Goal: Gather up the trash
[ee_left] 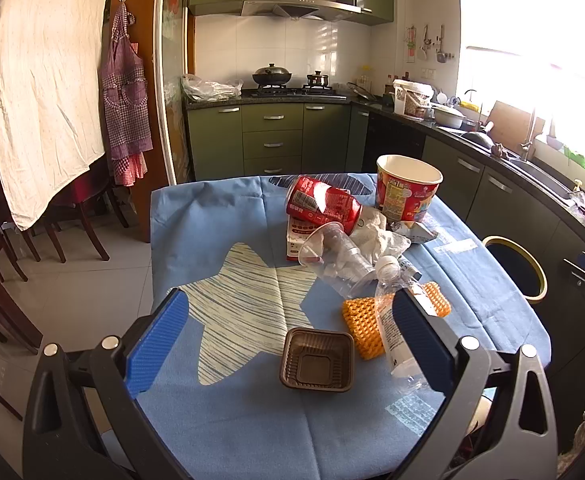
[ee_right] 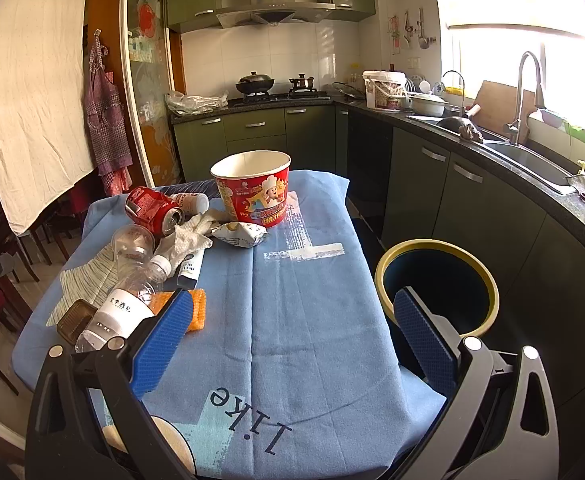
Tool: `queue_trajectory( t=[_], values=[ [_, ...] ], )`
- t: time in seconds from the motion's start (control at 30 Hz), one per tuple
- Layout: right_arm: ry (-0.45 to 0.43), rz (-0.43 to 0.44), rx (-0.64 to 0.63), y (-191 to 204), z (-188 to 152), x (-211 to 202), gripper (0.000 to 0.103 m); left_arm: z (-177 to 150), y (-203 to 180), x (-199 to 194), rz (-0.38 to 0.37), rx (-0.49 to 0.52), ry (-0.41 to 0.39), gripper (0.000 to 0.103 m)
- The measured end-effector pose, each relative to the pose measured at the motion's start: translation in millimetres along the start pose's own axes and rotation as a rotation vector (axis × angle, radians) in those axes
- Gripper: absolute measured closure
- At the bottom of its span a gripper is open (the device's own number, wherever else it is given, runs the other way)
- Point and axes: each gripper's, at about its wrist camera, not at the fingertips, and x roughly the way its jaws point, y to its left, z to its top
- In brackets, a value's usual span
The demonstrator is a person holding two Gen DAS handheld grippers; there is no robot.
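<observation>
Left wrist view: left gripper (ee_left: 288, 332) jaws held wide apart, nothing clamped. No trash judged collected yet; all of it is seen on the table (ee_left: 228, 420). Between the jaws: one brown tray (ee_left: 317, 360). At the right jaw: one plastic bottle (ee_left: 390, 320) on one orange sponge (ee_left: 362, 320). Beyond the jaws: one clear cup (ee_left: 332, 258), one red can (ee_left: 322, 204), one crumpled tissue (ee_left: 376, 232), one paper bucket (ee_left: 406, 188).

Right wrist view: right gripper (ee_right: 292, 344) jaws also apart, empty. One bin (ee_right: 436, 280) is seen just behind the right jaw; its inside looks dark, contents cannot be told. One wrapper (ee_right: 240, 234) and one tube (ee_right: 190, 268) lie ahead, left of centre.
</observation>
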Motion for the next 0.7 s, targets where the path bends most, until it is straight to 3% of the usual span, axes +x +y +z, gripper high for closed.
queue_trajectory(
  t=[0.7],
  values=[
    [0.005, 0.0, 0.002, -0.5, -1.7, 1.7, 0.004, -1.1, -0.5, 0.5, -0.001, -0.003, 0.004, 0.006]
  ],
)
